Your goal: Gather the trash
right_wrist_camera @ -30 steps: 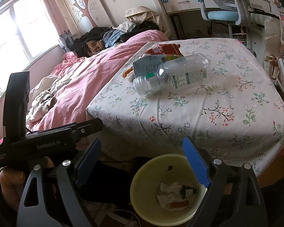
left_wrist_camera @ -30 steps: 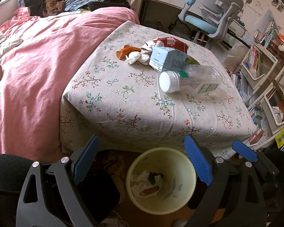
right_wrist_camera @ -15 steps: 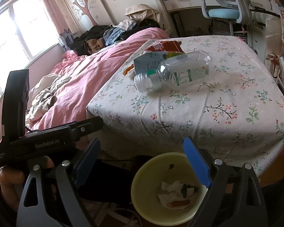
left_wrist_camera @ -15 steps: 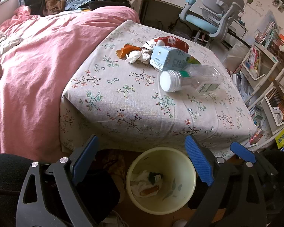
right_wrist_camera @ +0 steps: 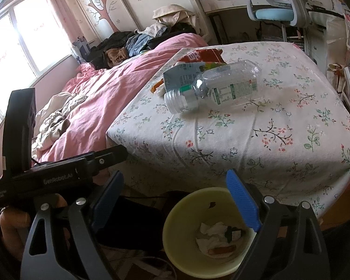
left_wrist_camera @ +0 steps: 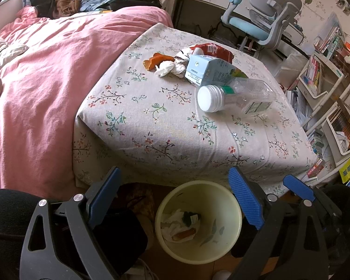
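A clear plastic bottle (left_wrist_camera: 240, 94) with a white cap lies on the floral-clothed table (left_wrist_camera: 151, 126). Behind it lie a light blue carton (left_wrist_camera: 210, 72), a red snack wrapper (left_wrist_camera: 212, 49), crumpled white tissues (left_wrist_camera: 170, 68) and an orange wrapper (left_wrist_camera: 156, 60). The bottle (right_wrist_camera: 217, 86), carton (right_wrist_camera: 182, 74) and red wrapper (right_wrist_camera: 200, 56) also show in the right wrist view. A pale yellow bin (left_wrist_camera: 199, 221) holding some trash stands on the floor below the table edge; it also shows in the right wrist view (right_wrist_camera: 207, 233). My left gripper (left_wrist_camera: 175, 198) and right gripper (right_wrist_camera: 172, 200) are open and empty above the bin.
A bed with a pink duvet (left_wrist_camera: 46, 70) adjoins the table's left side, clothes piled at its head. A blue desk chair (left_wrist_camera: 263, 21) and desk stand behind. Bookshelves (left_wrist_camera: 324, 81) line the right. A dark bag (left_wrist_camera: 119, 235) lies on the floor left of the bin.
Both grippers have risen and drawn back very slightly; the view of table and bin shifts little. Nothing was picked up or released.
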Demonstrator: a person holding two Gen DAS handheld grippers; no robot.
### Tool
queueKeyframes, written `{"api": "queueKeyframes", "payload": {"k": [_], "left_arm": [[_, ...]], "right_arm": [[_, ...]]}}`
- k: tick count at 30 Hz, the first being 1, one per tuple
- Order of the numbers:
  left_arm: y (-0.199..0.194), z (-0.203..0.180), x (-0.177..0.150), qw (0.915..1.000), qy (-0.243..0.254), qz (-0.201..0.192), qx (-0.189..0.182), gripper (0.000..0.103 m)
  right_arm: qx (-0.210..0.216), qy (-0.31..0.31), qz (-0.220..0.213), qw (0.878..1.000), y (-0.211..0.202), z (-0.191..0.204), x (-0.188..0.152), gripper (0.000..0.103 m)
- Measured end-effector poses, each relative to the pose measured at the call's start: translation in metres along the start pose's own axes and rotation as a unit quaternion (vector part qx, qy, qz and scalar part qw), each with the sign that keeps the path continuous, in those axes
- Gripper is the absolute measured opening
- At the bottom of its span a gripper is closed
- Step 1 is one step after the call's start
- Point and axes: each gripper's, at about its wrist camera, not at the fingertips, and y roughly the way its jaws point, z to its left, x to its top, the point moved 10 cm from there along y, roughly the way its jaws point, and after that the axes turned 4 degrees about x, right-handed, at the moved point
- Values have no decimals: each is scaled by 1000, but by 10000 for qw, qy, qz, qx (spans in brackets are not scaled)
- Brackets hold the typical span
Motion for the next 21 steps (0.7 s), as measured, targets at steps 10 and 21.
{"api": "queueKeyframes", "payload": {"k": [10, 21], "left_arm": [[-1, 0, 1, 10000, -9, -2, -7, 90], [2, 1, -1, 10000, -20, 8, -4, 90]], "right_arm": [[4, 3, 2, 10000, 0, 0, 0, 86], [146, 486, -74, 9987, -2, -14, 4, 86]]}}
